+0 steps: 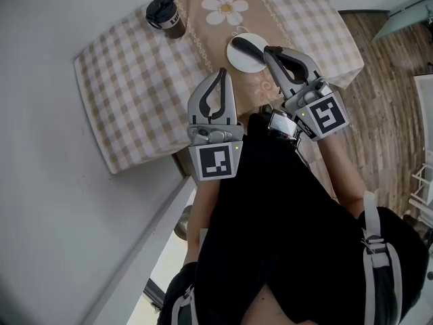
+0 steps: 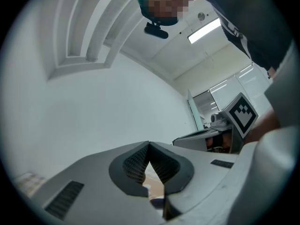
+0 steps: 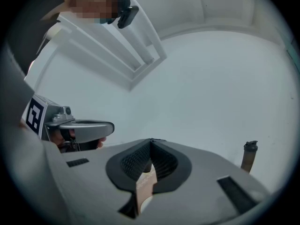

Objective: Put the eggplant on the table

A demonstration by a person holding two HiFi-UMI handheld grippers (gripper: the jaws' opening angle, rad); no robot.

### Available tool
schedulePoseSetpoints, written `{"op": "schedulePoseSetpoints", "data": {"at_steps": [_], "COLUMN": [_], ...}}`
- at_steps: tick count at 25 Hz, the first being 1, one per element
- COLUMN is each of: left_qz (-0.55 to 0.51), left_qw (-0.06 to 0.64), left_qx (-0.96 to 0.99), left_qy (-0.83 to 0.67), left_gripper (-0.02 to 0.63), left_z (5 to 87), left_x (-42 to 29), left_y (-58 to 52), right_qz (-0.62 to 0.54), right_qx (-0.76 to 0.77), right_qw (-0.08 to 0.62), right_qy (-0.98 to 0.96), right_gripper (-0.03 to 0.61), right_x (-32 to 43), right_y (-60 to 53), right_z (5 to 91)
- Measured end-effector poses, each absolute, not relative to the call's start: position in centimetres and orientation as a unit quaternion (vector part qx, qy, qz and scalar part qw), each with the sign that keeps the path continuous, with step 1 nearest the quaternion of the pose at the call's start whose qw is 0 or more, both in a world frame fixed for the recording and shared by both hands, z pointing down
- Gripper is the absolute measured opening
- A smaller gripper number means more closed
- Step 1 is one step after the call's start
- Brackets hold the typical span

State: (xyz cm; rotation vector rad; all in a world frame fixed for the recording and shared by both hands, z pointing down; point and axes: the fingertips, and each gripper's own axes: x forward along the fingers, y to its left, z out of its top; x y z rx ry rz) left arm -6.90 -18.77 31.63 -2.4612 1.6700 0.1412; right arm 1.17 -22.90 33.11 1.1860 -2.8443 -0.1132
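Observation:
In the head view a white plate [image 1: 245, 61] lies on the checked tablecloth [image 1: 135, 80], and on it rests a dark, curved eggplant [image 1: 243, 45]. My right gripper [image 1: 270, 49] is shut and holds nothing; its tips sit at the plate's right rim, just beside the eggplant. My left gripper [image 1: 222, 73] is also shut and empty, just short of the plate's near rim. In the left gripper view the left gripper [image 2: 149, 145] has its jaws closed tip to tip. The right gripper [image 3: 151, 141] looks the same in its own view.
A dark lidded tumbler [image 1: 166, 15] stands at the table's far left and also shows as the tumbler [image 3: 249, 156] in the right gripper view. A white wall runs along the left. Wooden floor [image 1: 385, 93] lies to the right of the table.

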Motion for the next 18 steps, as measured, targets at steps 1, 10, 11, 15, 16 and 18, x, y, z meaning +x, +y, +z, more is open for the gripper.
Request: {"op": "schedulePoseSetpoints", "data": {"at_steps": [1,10,11,15,16,18], "left_qz": [0.046,0.044,0.043,0.044,0.043,0.039], "left_qw": [0.082,0.077,0.077,0.08,0.079,0.077], "left_qx": [-0.824,-0.824,-0.824,-0.823,-0.823,-0.824], "left_qy": [0.559,0.56,0.56,0.56,0.56,0.561], "left_gripper": [0.009,0.009,0.009,0.009,0.009,0.009], "left_z": [31.68,31.94,31.99,32.01,32.07,32.25], "left_x": [-6.85,-6.77,-6.73,-6.57,-6.51,-6.37], "left_y": [-18.74,-18.29,-18.17,-17.84,-17.8,-17.76], "right_qz": [-0.036,-0.036,-0.036,-0.031,-0.031,-0.032], "right_qx": [0.385,0.384,0.384,0.384,0.384,0.381], "right_qw": [0.029,0.031,0.031,0.04,0.04,0.036], "right_qy": [-0.922,-0.922,-0.922,-0.922,-0.922,-0.923], "right_gripper": [0.005,0.005,0.005,0.005,0.005,0.005], "right_x": [1.2,1.49,1.54,1.9,1.91,1.89], "right_y": [-22.9,-22.62,-22.53,-22.25,-22.23,-22.24], "right_z": [33.14,33.22,33.23,33.72,33.73,33.66]}}
